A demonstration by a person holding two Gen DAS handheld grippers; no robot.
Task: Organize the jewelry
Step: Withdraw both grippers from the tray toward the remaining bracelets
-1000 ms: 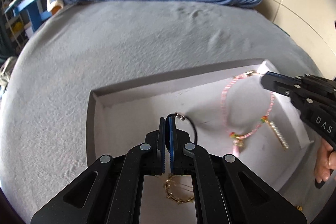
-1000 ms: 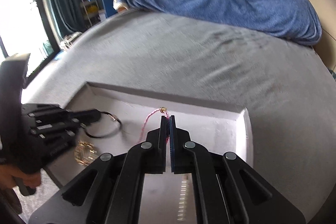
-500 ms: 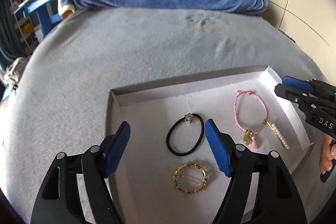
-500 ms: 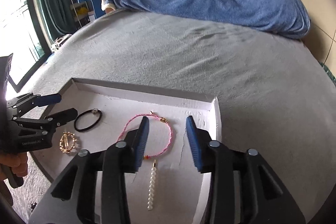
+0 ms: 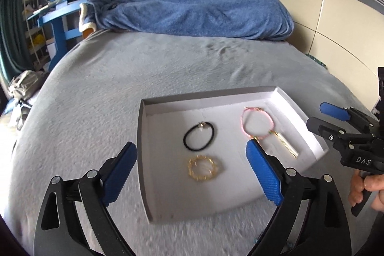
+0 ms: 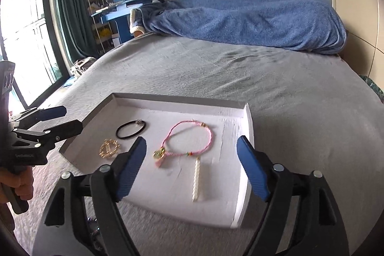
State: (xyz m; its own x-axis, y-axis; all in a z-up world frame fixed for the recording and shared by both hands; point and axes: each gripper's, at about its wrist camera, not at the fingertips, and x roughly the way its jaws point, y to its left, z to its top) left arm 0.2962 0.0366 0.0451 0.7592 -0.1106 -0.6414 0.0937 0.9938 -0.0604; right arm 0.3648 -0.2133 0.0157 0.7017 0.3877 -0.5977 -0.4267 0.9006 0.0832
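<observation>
Both claws are hovering above the near edge of the tray, which is sitting on the grey bed

Left claw: jaws spread wide and opening further, nothing between the pads, nothing gripped. Right claw: jaws likewise wide and opening, empty; the pink bracelet and pearl clip are showing through the gap below it, not touched

Jewelry is lying inside the tray, four pieces, all apart from each other:
- black hair tie, far left part of the tray floor
- gold ring clip, near left, just in front of the hair tie
- pink bracelet, right of centre, charm end pointing near
- pearl clip, near right, its far tip close to the bracelet cord, possibly touching; cannot tell

A hand is gripping the right claw's handle at the right edge of the left view

Judgement: pieces look laid out in a tidy spread, so the task seems near done or at a pause between placements

Risks from here:
- the tray is resting on soft bedding; pressing a claw on its rim or leaning on the mattress could be tipping it and sliding the pieces together
- the bracelet cord and pearl clip are sitting close; dragging either one could be snagging the other
- the tray wall looks like thin card, cracked near the right side; a knock from a wide claw could be bending it
- the hair tie is thin and flat, so a pinch may be slipping off
</observation>
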